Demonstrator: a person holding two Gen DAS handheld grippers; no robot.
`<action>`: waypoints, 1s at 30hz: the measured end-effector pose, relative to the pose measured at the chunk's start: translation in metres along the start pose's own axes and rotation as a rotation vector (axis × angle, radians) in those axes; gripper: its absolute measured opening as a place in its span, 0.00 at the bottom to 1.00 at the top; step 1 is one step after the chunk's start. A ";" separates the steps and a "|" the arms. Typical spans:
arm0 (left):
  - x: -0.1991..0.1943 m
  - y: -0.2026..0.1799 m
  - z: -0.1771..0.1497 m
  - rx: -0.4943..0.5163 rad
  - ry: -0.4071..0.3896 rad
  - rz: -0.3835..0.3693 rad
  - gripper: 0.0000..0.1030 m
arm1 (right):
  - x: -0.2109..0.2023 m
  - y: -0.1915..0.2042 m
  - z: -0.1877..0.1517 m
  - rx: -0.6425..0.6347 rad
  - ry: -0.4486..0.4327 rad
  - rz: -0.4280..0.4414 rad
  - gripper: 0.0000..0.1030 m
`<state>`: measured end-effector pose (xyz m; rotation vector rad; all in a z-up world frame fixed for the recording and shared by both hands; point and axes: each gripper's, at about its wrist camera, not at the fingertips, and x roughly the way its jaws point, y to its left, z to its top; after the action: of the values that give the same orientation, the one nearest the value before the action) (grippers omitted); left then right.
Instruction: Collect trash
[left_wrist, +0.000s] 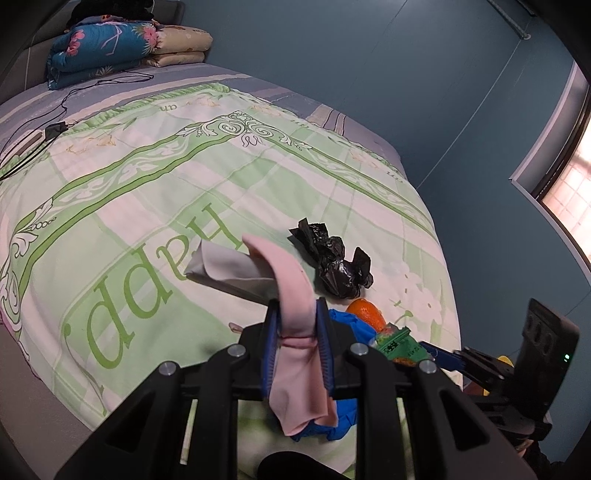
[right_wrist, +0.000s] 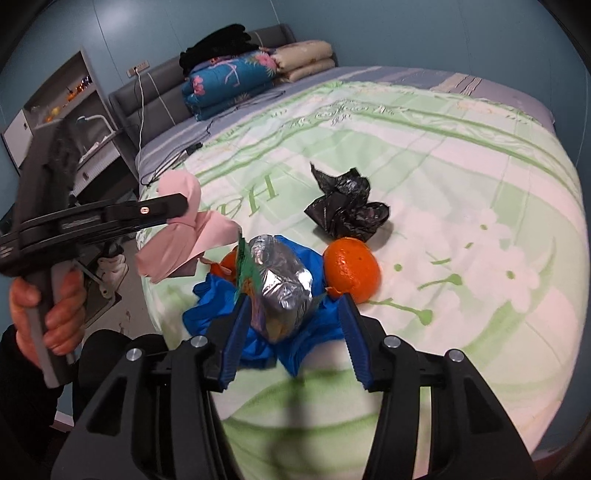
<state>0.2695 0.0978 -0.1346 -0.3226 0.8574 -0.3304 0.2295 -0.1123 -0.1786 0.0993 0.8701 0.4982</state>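
My left gripper (left_wrist: 297, 317) is shut on a pink paper (left_wrist: 295, 295) and holds it above the bed; the paper also shows in the right wrist view (right_wrist: 177, 236). My right gripper (right_wrist: 295, 306) is open, its fingers on either side of a foil snack wrapper (right_wrist: 282, 280) that lies on a blue plastic bag (right_wrist: 288, 343). An orange peel (right_wrist: 352, 267) lies just right of the wrapper. A crumpled black plastic bag (right_wrist: 347, 208) lies behind it, also in the left wrist view (left_wrist: 332, 264).
The trash lies near the foot edge of a bed with a green and white quilt (left_wrist: 147, 184). Folded blankets (right_wrist: 236, 81) are stacked at the headboard. Black cables (left_wrist: 44, 133) trail on the bed. A nightstand and shelf (right_wrist: 74, 110) stand beside the bed.
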 end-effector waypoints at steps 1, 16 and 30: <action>0.001 0.001 -0.001 -0.001 0.003 -0.001 0.18 | 0.004 0.000 0.001 0.001 0.007 0.006 0.43; -0.009 0.004 -0.003 -0.006 -0.016 -0.033 0.18 | -0.027 0.009 0.007 0.002 -0.055 0.008 0.10; -0.046 -0.062 -0.011 0.100 -0.071 -0.139 0.18 | -0.147 -0.010 -0.008 0.027 -0.229 -0.123 0.10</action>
<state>0.2240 0.0595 -0.0852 -0.3002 0.7480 -0.4871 0.1481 -0.1887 -0.0827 0.1239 0.6542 0.3523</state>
